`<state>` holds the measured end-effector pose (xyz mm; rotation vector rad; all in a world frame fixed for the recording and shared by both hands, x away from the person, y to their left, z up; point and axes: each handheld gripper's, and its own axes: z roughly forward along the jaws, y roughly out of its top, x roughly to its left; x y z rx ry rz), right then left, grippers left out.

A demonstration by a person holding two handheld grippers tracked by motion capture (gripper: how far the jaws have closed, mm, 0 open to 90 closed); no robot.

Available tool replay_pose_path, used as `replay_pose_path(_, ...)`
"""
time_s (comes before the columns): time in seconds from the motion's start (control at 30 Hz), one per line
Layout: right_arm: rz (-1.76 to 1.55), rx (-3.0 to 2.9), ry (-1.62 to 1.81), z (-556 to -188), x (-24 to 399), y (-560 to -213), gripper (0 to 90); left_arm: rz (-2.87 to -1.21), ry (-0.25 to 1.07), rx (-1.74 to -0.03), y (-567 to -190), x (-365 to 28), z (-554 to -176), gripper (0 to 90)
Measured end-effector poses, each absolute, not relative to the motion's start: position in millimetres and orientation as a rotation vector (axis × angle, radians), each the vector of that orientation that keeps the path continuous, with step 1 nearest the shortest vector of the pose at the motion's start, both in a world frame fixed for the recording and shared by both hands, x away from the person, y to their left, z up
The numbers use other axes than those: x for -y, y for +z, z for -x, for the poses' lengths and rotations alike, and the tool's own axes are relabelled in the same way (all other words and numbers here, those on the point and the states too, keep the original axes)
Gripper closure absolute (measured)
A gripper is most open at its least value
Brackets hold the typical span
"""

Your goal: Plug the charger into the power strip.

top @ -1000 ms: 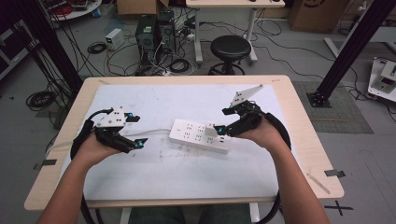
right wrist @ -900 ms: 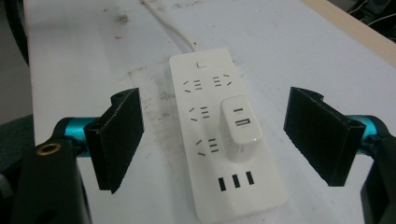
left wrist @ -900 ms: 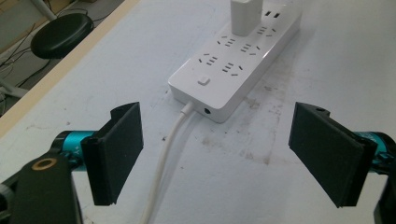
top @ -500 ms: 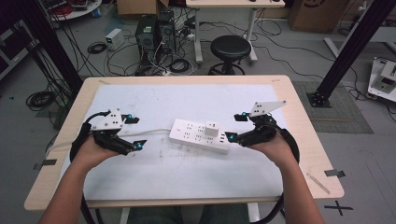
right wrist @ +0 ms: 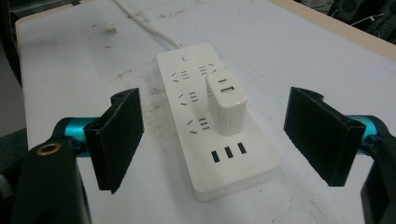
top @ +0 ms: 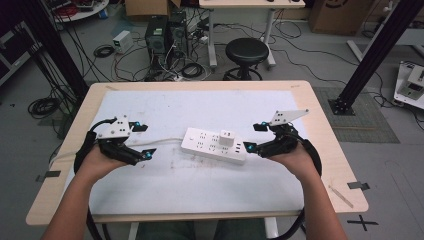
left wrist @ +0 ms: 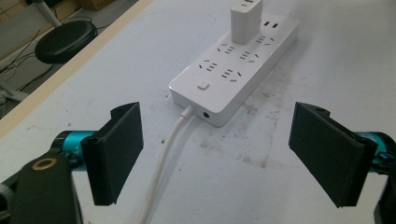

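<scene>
high view: a pale wooden counter (top: 320, 107) carries a scuffed white mat, and a white power strip (top: 214, 145) lies near its middle with a white charger (top: 227, 137) plugged in upright. its cord (top: 160, 142) runs left toward the left claw (top: 141, 140), whose jaws stand apart with nothing between them. the right claw (top: 253, 137) sits just beside the strip's right end, jaws apart, not touching it. behind the counter the grey floor holds a black stool (top: 246, 52), computer towers and tangled cables. both forearms are cut off at the bottom edge. bare mat lies open ahead of and behind the strip.

left gripper view: the two black jaws stand wide, the cord passing between them on the smudged mat; the strip's switch end faces the camera, apart from the jaws. the charger's top is cut off by the frame.

right gripper view: the jaws stand wide on either side of the strip's usb end, clear of it; the charger stands at mid-strip. the counter's far edge shows at the top right.
</scene>
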<state>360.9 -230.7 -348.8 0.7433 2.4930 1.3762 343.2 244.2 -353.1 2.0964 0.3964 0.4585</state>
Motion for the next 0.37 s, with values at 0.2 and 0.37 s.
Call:
replay_pose_path(0.2,-0.74,-2.493,1.371,-364.1,229.1,-347.9,20.4,-2.096,0.454,-0.394,-351.4,-243.1,-344.5,17.8)
replay_pose_path(0.37,-0.749,-2.493,1.37,-364.2,227.4,-347.1,20.4,-2.097,0.45,-0.405,-354.5,-245.0,-345.2,17.8)
